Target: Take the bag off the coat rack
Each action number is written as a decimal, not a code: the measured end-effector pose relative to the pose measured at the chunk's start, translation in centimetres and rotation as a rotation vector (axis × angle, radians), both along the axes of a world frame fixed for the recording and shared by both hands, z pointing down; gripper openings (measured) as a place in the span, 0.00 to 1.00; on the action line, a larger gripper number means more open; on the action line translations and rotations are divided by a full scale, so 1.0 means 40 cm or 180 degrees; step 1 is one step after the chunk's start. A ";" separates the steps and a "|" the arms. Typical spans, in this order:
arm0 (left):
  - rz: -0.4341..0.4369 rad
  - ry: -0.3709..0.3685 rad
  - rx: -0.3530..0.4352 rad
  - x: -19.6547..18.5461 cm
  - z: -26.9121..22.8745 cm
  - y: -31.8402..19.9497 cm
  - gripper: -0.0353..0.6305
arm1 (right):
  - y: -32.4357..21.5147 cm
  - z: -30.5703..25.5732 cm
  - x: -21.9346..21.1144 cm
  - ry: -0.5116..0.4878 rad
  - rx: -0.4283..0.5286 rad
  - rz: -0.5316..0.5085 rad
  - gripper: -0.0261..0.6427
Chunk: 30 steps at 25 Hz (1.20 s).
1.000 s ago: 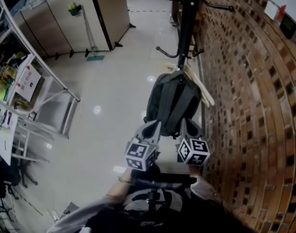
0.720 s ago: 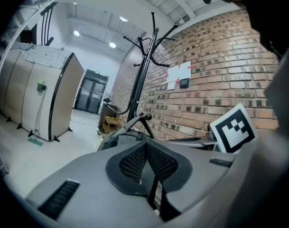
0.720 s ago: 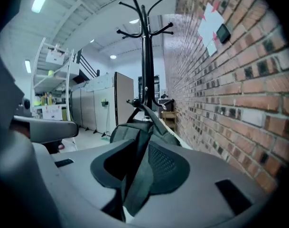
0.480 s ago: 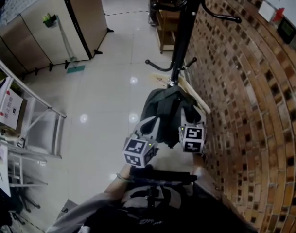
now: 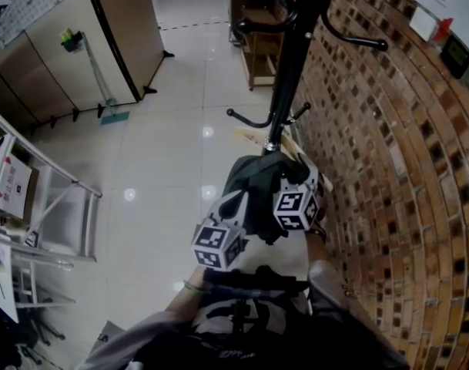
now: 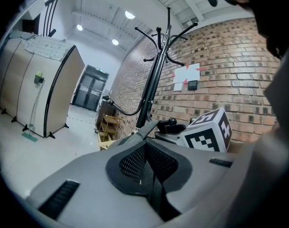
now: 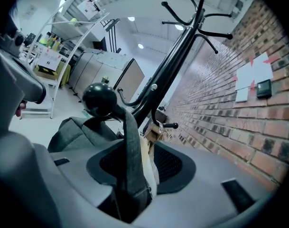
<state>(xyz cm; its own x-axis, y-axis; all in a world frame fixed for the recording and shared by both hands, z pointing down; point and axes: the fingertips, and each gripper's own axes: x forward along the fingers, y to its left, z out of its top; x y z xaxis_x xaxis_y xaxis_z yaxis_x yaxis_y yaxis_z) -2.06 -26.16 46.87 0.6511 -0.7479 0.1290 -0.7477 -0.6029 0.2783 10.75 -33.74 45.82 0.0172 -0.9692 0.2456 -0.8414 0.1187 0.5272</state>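
Gripping jaws: right gripper (image 7: 135, 172) closed on the grey strap (image 7: 131, 137).
Left jaws: left gripper (image 6: 145, 167) pressed together, nothing visible between.
Backpack (image 5: 253, 182): hanging by that strap from a coat rack (image 5: 294, 60) hook (image 7: 100, 99), near the grippers, just left of the brick wall (image 5: 388, 176).

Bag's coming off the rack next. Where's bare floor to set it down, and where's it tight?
Free: the glossy floor left of the coat rack, bordered by the partition panels and the metal shelf frame. Crowded: the strip between rack and brick wall, where the bag hangs, right gripper shut on its strap.
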 end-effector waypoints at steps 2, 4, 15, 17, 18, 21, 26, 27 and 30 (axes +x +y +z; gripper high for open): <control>-0.0058 0.0009 0.0002 -0.001 -0.003 -0.011 0.06 | -0.017 0.003 0.000 -0.0067 -0.0005 -0.0086 0.31; -0.0129 0.0014 0.0000 -0.003 -0.004 -0.020 0.06 | -0.025 0.007 -0.007 -0.0174 -0.0037 -0.0209 0.30; -0.0584 0.0042 -0.0037 -0.032 -0.009 -0.043 0.06 | -0.004 -0.016 -0.046 -0.1197 -0.0330 -0.0661 0.09; -0.0650 0.0043 -0.0030 -0.039 -0.011 -0.045 0.06 | 0.001 -0.025 -0.037 -0.1356 -0.0400 -0.0695 0.09; -0.0682 0.0047 -0.0018 -0.043 -0.014 -0.046 0.06 | 0.007 -0.027 -0.032 -0.1384 -0.0420 -0.0694 0.09; -0.0765 0.0063 0.0022 -0.056 -0.026 -0.053 0.06 | 0.034 -0.045 -0.027 -0.1458 -0.0403 -0.0699 0.09; -0.0815 0.0087 0.0029 -0.071 -0.032 -0.056 0.06 | 0.072 -0.086 -0.027 -0.1406 -0.0335 -0.0713 0.09; -0.0819 0.0092 0.0025 -0.072 -0.031 -0.055 0.06 | 0.082 -0.096 -0.030 -0.1379 -0.0324 -0.0726 0.09; -0.0829 0.0105 0.0017 -0.078 -0.029 -0.055 0.06 | 0.120 -0.132 -0.046 -0.1331 -0.0295 -0.0778 0.09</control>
<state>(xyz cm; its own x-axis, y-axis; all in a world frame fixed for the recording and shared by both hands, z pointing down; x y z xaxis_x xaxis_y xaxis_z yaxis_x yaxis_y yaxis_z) -5.18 -28.35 45.71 0.4402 -0.8916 0.1065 -0.8685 -0.3928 0.3023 8.91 -28.95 40.53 -0.3264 -0.9063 0.2685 -0.9204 0.3694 0.1281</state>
